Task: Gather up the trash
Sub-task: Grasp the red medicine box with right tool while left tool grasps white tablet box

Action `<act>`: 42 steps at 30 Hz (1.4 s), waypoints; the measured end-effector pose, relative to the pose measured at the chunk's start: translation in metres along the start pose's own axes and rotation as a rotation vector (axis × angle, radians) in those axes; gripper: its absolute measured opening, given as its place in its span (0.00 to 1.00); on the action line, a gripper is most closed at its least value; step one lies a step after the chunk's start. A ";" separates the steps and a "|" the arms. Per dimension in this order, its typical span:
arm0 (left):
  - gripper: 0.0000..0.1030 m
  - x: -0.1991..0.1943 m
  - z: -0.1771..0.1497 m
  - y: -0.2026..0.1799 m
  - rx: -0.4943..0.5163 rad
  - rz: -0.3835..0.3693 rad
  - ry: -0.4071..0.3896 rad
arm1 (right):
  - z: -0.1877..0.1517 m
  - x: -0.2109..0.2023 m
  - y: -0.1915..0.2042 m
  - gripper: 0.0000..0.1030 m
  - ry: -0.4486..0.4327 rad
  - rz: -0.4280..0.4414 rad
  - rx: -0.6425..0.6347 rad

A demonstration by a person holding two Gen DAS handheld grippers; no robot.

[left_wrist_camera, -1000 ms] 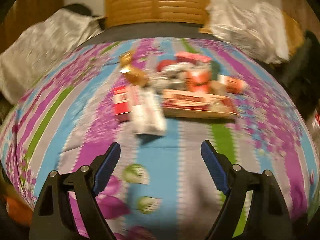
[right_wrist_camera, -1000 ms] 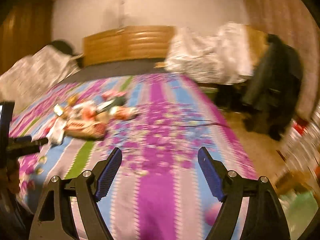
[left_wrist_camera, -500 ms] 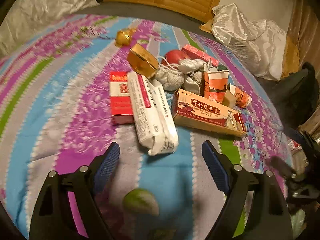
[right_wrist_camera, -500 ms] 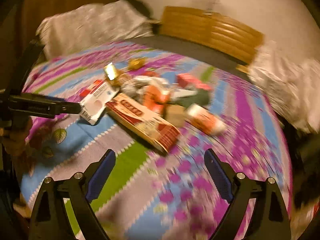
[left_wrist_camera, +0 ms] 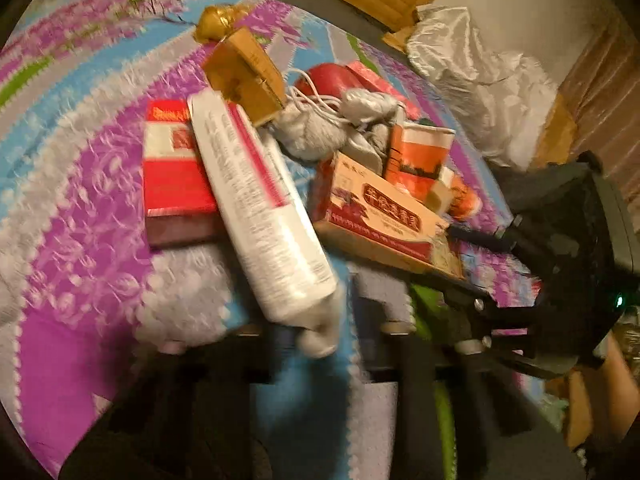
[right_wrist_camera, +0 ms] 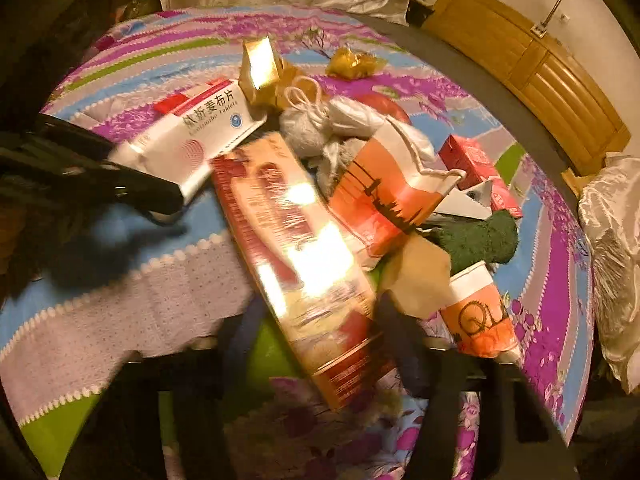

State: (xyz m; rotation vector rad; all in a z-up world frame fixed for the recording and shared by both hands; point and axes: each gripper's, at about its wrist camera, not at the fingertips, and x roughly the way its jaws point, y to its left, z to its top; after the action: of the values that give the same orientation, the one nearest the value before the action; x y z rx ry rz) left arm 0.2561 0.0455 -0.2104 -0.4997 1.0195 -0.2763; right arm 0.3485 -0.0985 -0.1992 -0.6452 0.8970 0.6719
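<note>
A pile of trash lies on the striped floral bedspread (left_wrist_camera: 80, 160). My left gripper (left_wrist_camera: 324, 340) is shut on the near end of a white tablet packet (left_wrist_camera: 260, 208); the right wrist view shows that grip from the side, left gripper (right_wrist_camera: 176, 196) on packet (right_wrist_camera: 192, 140). My right gripper (right_wrist_camera: 320, 320) straddles the near end of a long red and tan box (right_wrist_camera: 296, 248), its jaws closing. A strip of green bedspread still shows between the left finger and the box. The fingers are blurred. The left wrist view has the right gripper (left_wrist_camera: 460, 264) at that box (left_wrist_camera: 380, 220).
Also in the pile are a red box (left_wrist_camera: 172, 172), a gold box (left_wrist_camera: 244, 72), grey cloth pouches (left_wrist_camera: 320, 132), two orange paper cups (right_wrist_camera: 384, 196) (right_wrist_camera: 480, 312) and a dark green cloth (right_wrist_camera: 480, 240). A wooden headboard (right_wrist_camera: 540, 68) and silvery bedding (left_wrist_camera: 480, 80) lie beyond.
Both grippers came down close to the pile. The left jaws went from wide open to shut on the white packet. The right gripper swung in from the bedside and its jaws narrowed around the long box.
</note>
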 end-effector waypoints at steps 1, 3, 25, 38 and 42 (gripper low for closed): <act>0.14 -0.004 -0.004 0.001 -0.004 -0.002 -0.006 | -0.007 -0.008 0.003 0.10 0.006 0.001 0.053; 0.12 -0.016 -0.013 0.003 -0.006 -0.018 -0.012 | -0.021 -0.023 0.007 0.05 0.001 0.035 0.131; 0.67 -0.101 -0.040 0.046 0.084 0.189 -0.068 | 0.018 0.008 -0.022 0.79 0.145 0.138 -0.092; 0.75 -0.128 -0.053 0.062 0.191 0.272 -0.078 | -0.085 -0.085 0.029 0.63 0.221 0.037 0.459; 0.76 -0.133 -0.049 0.058 0.271 0.308 -0.089 | -0.112 -0.097 0.054 0.67 0.209 0.058 0.622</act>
State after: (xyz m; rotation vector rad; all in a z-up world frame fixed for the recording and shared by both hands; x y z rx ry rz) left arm 0.1467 0.1413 -0.1632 -0.1051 0.9401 -0.1128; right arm 0.2101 -0.1715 -0.1803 -0.1306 1.2491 0.3446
